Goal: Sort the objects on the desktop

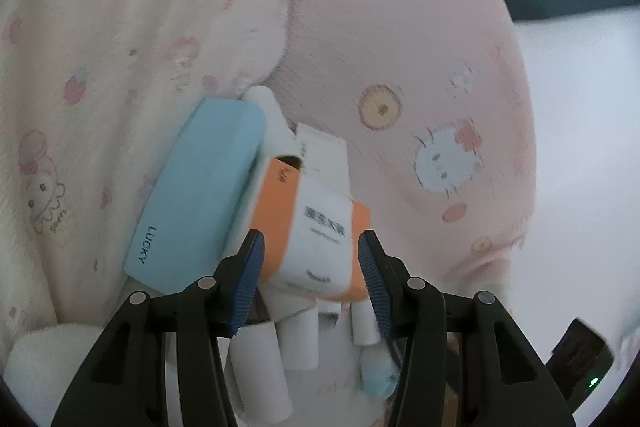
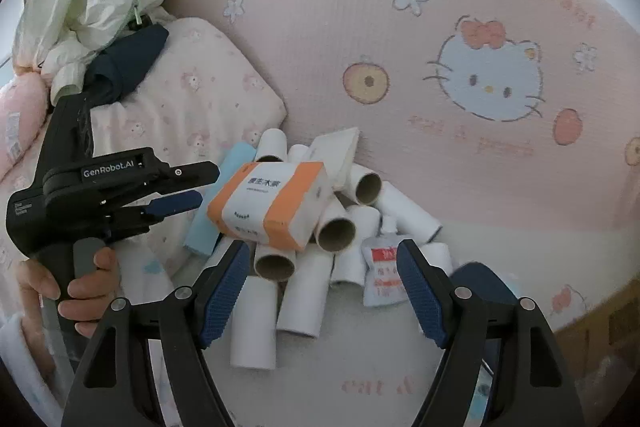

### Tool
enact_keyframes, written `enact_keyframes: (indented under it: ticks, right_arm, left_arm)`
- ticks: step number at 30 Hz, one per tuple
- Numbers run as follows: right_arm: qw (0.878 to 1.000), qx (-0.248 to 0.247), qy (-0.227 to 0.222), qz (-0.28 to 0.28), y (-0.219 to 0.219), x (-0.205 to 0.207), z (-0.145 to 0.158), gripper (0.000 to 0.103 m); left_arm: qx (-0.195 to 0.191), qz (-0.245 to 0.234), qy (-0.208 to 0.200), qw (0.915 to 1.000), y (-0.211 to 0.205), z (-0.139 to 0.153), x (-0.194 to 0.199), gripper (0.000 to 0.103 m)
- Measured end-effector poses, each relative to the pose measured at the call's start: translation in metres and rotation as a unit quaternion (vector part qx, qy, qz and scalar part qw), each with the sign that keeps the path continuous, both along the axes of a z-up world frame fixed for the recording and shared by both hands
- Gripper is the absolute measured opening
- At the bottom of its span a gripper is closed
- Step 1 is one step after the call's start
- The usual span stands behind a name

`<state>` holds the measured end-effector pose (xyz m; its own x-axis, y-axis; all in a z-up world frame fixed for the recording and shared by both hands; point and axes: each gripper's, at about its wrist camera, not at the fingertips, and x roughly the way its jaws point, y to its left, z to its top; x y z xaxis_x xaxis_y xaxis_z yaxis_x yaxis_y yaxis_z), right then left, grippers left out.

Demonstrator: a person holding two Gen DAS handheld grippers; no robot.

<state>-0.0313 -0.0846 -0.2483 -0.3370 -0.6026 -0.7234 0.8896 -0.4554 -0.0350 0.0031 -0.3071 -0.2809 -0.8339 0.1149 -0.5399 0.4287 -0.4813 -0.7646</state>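
Right wrist view takes in most of the heap: a pile of white tubes (image 2: 304, 291) lies on a pink cat-print mat (image 2: 460, 39), with an orange-and-white pack (image 2: 272, 207) resting on top of them. A blue case (image 2: 220, 203) leans against the pack's left side, a small white pouch (image 2: 380, 275) with red print sits at the pile's right edge, and a white box (image 2: 336, 151) lies at the far side. The right gripper (image 2: 322, 291) hovers over the near tubes, jaws wide apart and touching nothing. To the left, a hand (image 2: 86, 287) holds the left gripper (image 2: 200, 185), which points toward the blue case; its jaws stand apart and nothing is clamped. A patterned pillow (image 2: 192, 99) lies far left, with a folded dark umbrella (image 2: 124, 63) and a pale bag (image 2: 80, 3) beyond it.

Left wrist view, blurred, shows the left gripper (image 1: 310, 263) with the pack (image 1: 316, 223) between its open fingers, though the pads do not press it. The blue case (image 1: 200, 195), marked LUCKY, lies just left of the pack, touching it.
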Motion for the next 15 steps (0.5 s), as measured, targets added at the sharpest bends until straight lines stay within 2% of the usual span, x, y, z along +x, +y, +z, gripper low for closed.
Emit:
enact_keyframes:
  ticks: [3,6,11,15]
  right_arm:
    - [1.0,0.009,-0.004,0.004,-0.014,-0.005,-0.005,0.074]
    - [1.0,0.009,-0.024,0.001,-0.028,-0.012,-0.011,0.074]
    - [0.998,0.032,-0.061,-0.004,-0.049,-0.02,-0.028,0.074]
    - [0.995,0.032,-0.094,-0.011,-0.058,-0.028,-0.038,0.074]
  left_arm:
    - [0.025,0.026,-0.008,0.9993,-0.013,-0.008,0.0,0.053]
    - [0.036,0.024,-0.018,0.9989,-0.017,-0.012,-0.006,0.053]
    - [0.016,0.009,-0.054,0.9984,-0.012,-0.013,-0.018,0.053]
    - [0.014,-0.002,-0.066,0.9977,-0.011,-0.015,-0.025,0.053]
